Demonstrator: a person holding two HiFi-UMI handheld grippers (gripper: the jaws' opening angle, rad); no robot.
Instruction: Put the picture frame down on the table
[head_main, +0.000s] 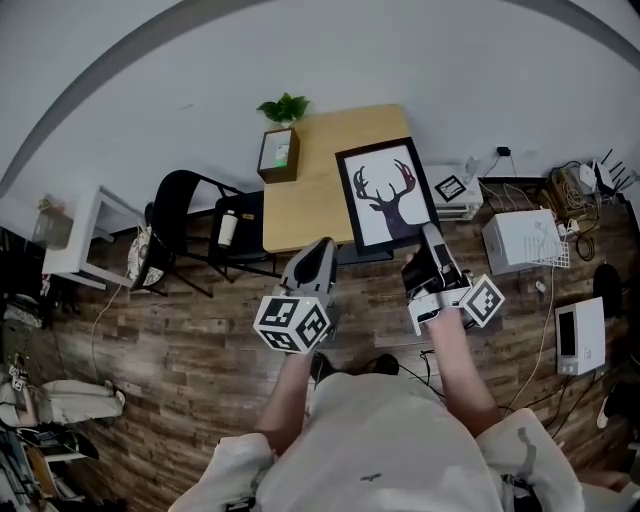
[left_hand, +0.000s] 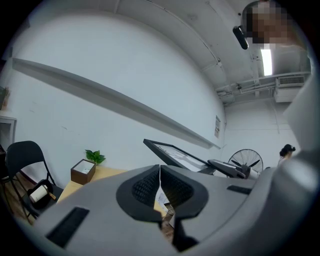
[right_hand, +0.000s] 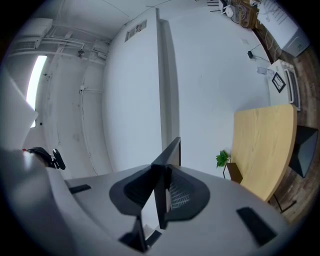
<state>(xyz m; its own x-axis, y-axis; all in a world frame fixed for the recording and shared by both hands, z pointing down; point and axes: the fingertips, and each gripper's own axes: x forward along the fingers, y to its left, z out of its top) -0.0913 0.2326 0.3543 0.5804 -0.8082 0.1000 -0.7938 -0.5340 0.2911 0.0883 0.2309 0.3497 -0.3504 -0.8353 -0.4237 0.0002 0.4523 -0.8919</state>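
Note:
The picture frame, black-edged with a deer silhouette, is tilted over the right part of the wooden table. My right gripper is shut on its lower right corner. In the right gripper view the frame's dark edge runs up from between the jaws of that gripper. My left gripper hangs by the table's front edge, shut on nothing. In the left gripper view its jaws meet, and the frame slants in the air beyond them.
A potted plant in a brown box stands at the table's far left corner. A black chair is to the left of the table. White boxes, a small frame and cables lie on the floor to the right.

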